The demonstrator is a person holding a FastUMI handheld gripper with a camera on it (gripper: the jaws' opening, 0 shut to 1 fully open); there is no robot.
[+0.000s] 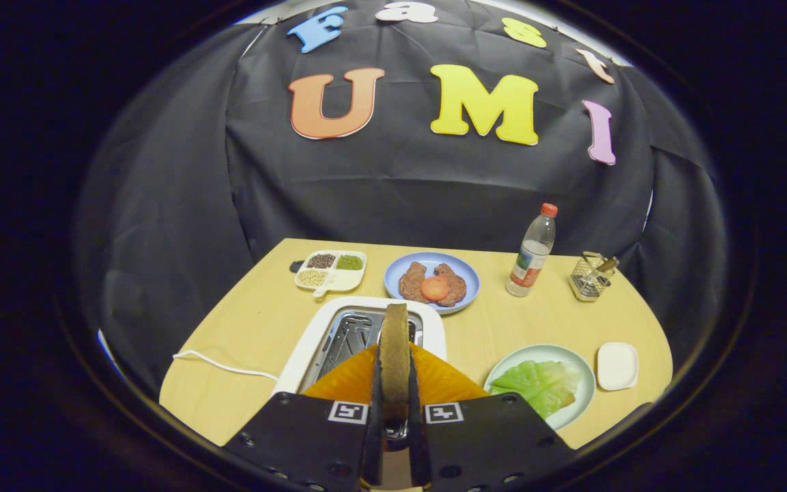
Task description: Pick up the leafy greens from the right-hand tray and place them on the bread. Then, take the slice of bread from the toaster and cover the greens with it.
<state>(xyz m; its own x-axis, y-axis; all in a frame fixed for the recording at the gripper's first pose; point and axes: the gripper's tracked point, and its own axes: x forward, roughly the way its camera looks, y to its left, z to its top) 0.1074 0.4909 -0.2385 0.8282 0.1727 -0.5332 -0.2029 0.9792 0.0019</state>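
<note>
My gripper (394, 372) is shut on a slice of toasted bread (394, 328). The slice stands edge-on and upright between the fingers, just above the slots of the white toaster (305, 352). To the right of the fingers, the leafy greens (537, 381) lie on a pale green plate (576, 359). A brown edge of another bread slice (566, 400) peeks out from under the greens.
Beyond the toaster is a blue plate (465, 273) with meat patties and a tomato slice. Left of it stands a white seasoning tray (330, 270). A water bottle (532, 253) and a wire basket (590, 277) are at the back right. A small white dish (617, 365) sits right of the green plate. The toaster's white cord (223, 365) trails left.
</note>
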